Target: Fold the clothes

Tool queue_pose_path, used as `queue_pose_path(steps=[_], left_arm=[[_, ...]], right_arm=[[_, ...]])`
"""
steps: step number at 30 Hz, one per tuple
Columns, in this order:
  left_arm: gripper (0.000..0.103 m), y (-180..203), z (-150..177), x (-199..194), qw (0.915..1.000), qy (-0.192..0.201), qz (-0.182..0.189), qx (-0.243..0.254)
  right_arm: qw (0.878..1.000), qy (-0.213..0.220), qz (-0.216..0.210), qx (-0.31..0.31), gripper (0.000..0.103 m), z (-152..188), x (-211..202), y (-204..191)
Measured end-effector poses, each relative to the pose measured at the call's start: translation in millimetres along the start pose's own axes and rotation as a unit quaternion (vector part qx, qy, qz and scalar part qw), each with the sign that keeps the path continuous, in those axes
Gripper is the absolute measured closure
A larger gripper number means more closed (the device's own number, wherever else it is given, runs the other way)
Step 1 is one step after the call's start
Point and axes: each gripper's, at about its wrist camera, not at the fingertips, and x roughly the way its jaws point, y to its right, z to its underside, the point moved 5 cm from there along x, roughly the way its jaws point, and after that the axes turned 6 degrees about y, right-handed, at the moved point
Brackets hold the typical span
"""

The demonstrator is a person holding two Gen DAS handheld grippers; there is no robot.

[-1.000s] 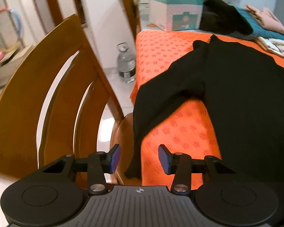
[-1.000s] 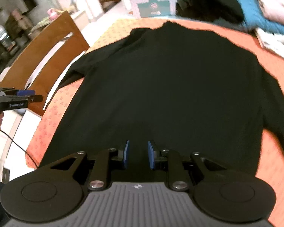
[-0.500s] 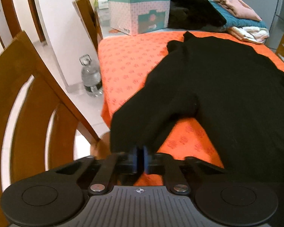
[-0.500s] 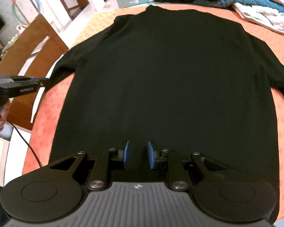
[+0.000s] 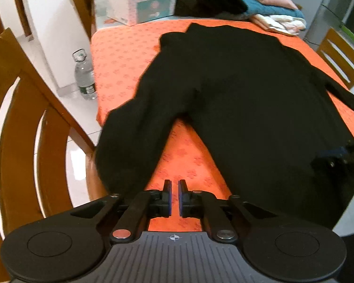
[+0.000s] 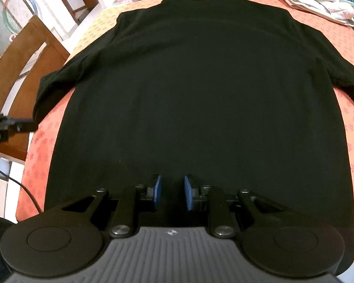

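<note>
An orange patterned tablecloth [image 5: 120,54] covers the table, and a black sweater [image 6: 195,89] lies spread flat across most of it, collar toward the far edge where a printed box [image 5: 141,2] and a pile of folded clothes [image 5: 269,7] sit. A wooden chair [image 5: 18,122] stands just beside the table's left side, a water bottle [image 5: 83,75] on the floor beyond it. The sweater's left sleeve [image 5: 129,141] hangs over that edge. The left gripper [image 5: 174,198] has its fingers nearly closed with only a thin gap, nothing visibly between them. The right gripper [image 6: 171,192] is partly open over the sweater's hem, holding nothing
</note>
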Motion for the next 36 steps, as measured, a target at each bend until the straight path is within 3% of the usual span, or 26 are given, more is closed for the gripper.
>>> queue_pose_path(steps=[3, 5, 9, 13, 17, 18, 19, 21, 32, 36], left_arm=[[0.078, -12, -11, -9, 0.9989, 0.041, -0.014, -0.018], [0.074, -25, -20, -8, 0.9974, 0.054, -0.025, -0.040], [0.072, -51, -42, 15, 0.9955, 0.054, -0.048, -0.062], [0.060, -64, -57, 40, 0.9948, 0.046, -0.057, -0.072], [0.056, -66, -59, 44, 0.9943, 0.049, -0.068, -0.066], [0.057, -67, -59, 43, 0.9940, 0.052, -0.071, -0.064], [0.065, -67, -59, 42, 0.9938, 0.055, -0.074, -0.062], [0.094, -67, -59, 40, 0.9932, 0.061, -0.080, -0.059], [0.093, -89, -67, 36, 0.9853, 0.082, -0.130, -0.075], [0.090, -94, -59, 19, 0.9866, 0.092, -0.113, -0.075]], right_arm=[[1.000, 0.007, 0.004, -0.002, 0.078, -3, -4, 0], [1.000, 0.009, 0.006, 0.001, 0.077, -4, -6, 3], [1.000, 0.010, 0.012, 0.010, 0.076, -7, -7, 9], [1.000, 0.009, 0.018, 0.019, 0.076, -8, -6, 15], [0.999, 0.008, 0.024, 0.029, 0.076, -10, -4, 20], [0.999, 0.008, 0.026, 0.031, 0.076, -11, -4, 22], [0.999, 0.008, 0.027, 0.033, 0.076, -11, -4, 23], [0.999, 0.006, 0.029, 0.037, 0.076, -11, -2, 25], [0.999, -0.001, 0.029, 0.030, 0.076, -9, 1, 28], [0.999, 0.006, 0.027, 0.024, 0.076, -11, -5, 24]])
